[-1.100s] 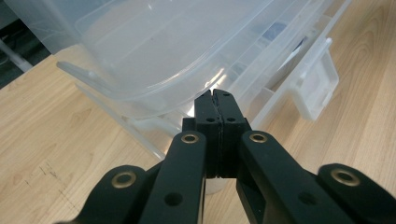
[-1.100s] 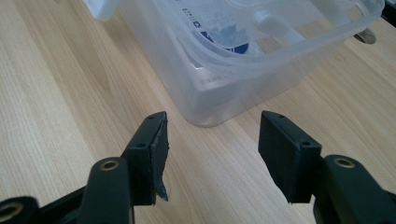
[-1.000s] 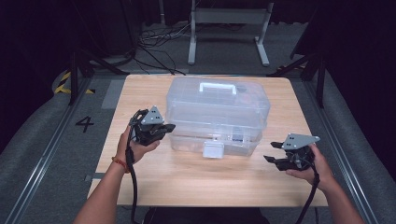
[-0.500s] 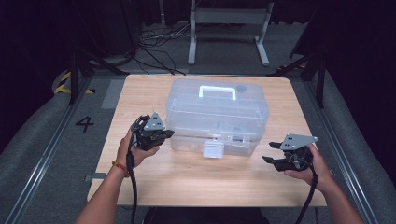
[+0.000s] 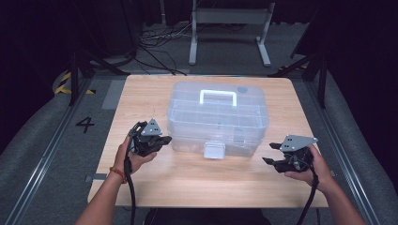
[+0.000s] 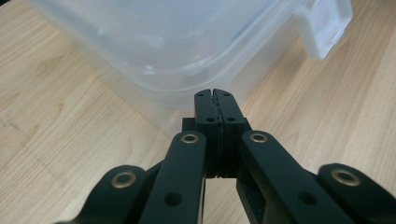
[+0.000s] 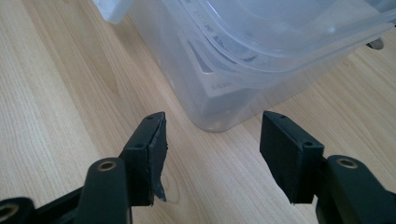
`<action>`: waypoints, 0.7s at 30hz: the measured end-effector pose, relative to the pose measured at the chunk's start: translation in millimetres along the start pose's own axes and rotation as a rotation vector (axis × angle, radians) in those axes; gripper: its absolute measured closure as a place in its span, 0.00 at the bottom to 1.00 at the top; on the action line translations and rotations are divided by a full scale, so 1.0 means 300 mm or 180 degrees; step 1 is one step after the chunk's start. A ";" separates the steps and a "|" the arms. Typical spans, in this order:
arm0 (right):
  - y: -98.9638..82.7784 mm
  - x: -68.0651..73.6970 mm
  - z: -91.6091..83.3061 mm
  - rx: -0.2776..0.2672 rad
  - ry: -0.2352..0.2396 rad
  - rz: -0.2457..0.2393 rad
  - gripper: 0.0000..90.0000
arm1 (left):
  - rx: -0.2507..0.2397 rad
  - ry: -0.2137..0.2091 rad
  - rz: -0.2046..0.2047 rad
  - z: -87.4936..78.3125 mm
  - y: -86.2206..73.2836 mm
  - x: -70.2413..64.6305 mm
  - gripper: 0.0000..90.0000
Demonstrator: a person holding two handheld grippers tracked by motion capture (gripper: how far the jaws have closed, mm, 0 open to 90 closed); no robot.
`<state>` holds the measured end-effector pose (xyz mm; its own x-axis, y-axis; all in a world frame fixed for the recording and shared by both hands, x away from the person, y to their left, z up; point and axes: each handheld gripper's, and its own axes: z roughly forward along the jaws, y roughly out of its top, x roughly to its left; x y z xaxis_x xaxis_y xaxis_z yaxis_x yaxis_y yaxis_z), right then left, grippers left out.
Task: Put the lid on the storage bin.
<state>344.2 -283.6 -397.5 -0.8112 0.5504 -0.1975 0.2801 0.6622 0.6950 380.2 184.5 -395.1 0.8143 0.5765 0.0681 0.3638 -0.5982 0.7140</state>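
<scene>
From the high view, the clear plastic box [image 5: 218, 117] sat in the middle of the desk [image 5: 141, 93], lid on, white handle [image 5: 218, 97] on top and its front latch [image 5: 214, 150] hanging toward the person. The left gripper [image 5: 159, 139] was close to the box's near left corner and the right gripper [image 5: 271, 161] was off the near right corner, apart from it. With the two unevenly placed, a push from one side would likely have slid or turned the light box on the smooth wood rather than held it.

In the left gripper view, the fingers [image 6: 205, 116] were pressed together with nothing between them, their tips very near the box's lower wall [image 6: 154, 70]; whether they touched it I could not tell. Closed fingers could only nudge, so they might have skidded off the rounded corner.

In the right gripper view, the fingers [image 7: 152, 144] were spread, empty, aimed at the box's bottom corner [image 7: 219, 114]. That corner looked wider than the gap, so closing there would probably have glanced off the curved plastic or pinched only the lid's rim [image 7: 280, 60].
</scene>
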 end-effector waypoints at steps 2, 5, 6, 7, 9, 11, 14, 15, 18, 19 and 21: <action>0.002 0.002 -0.004 0.0012 -0.0014 -0.0027 0.46 | 0.0019 0.0012 -0.0002 -0.006 -0.009 -0.001 0.95; 0.000 0.002 -0.009 0.0039 -0.0056 -0.0049 0.46 | 0.0026 0.0073 0.0010 -0.018 -0.026 -0.014 0.91; -0.002 0.001 -0.009 0.0055 -0.0064 -0.0051 0.46 | 0.0059 0.0124 0.0043 -0.024 -0.033 -0.019 0.89; -0.006 0.001 -0.010 0.0075 -0.0073 -0.0041 0.46 | 0.0069 0.0140 0.0040 -0.027 -0.038 -0.022 0.86; -0.016 0.000 -0.012 0.0110 -0.0086 -0.0062 0.45 | 0.0082 0.0121 0.0062 -0.035 -0.053 -0.029 0.84; -0.026 0.000 -0.014 0.0134 -0.0104 -0.0062 0.45 | 0.0134 0.0175 0.0084 -0.041 -0.071 -0.036 0.78; -0.047 -0.003 -0.023 0.0176 -0.0138 -0.0054 0.44 | 0.0241 0.0221 0.0122 -0.047 -0.099 -0.044 0.71; -0.052 -0.006 -0.026 0.0182 -0.0145 -0.0058 0.43 | 0.0266 0.0201 0.0090 -0.048 -0.111 -0.045 0.68; -0.076 -0.009 -0.042 0.0184 -0.0193 -0.0105 0.41 | 0.0318 0.0225 0.0056 -0.042 -0.152 -0.051 0.55; -0.085 -0.011 -0.046 0.0192 -0.0203 -0.0095 0.40 | 0.0340 0.0218 0.0037 -0.039 -0.162 -0.049 0.52; -0.107 -0.014 -0.053 0.0192 -0.0223 -0.0077 0.39 | 0.0451 0.0213 0.0003 -0.030 -0.188 -0.049 0.43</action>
<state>330.5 -315.4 -408.0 -0.7809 0.5667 -0.2629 0.2930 0.7039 0.6471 343.6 214.7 -430.2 0.7844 0.6089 0.1183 0.4271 -0.6685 0.6089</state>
